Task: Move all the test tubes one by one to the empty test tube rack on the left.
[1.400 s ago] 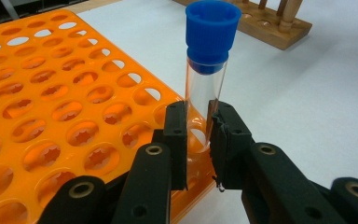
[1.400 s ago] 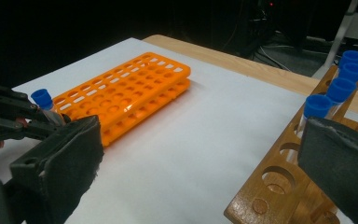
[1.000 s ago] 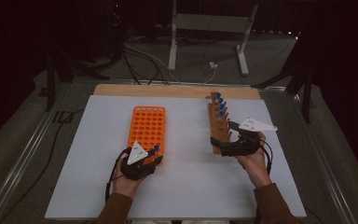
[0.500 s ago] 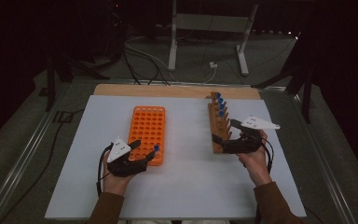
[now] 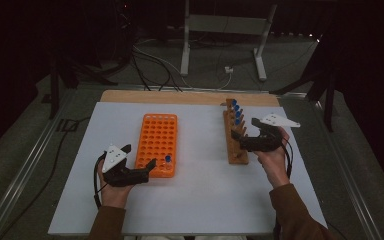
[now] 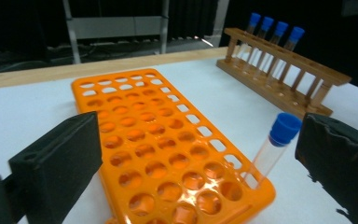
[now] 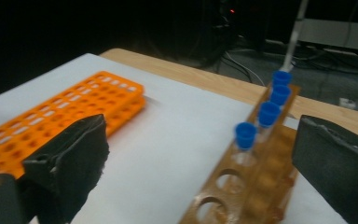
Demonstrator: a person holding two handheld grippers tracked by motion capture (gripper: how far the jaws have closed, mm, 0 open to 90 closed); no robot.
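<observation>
An orange tube rack lies left of centre on the white table. One blue-capped tube leans in a hole at its near right corner. My left gripper sits at the rack's near end. Its jaws have just been opening and now stand wide apart, clear of the tube between them. A wooden rack holds several blue-capped tubes. My right gripper hovers at that rack. Its jaws have just been closing a little but stay open, gripping nothing.
The white table top has a wooden strip along its far edge. Beyond it stand a metal stand and cables on the dark floor. Near holes of the wooden rack are vacant.
The left gripper's jaws opened off the tube, left it standing in the orange rack, and drew back to the left. The right gripper edged farther along the wooden rack.
</observation>
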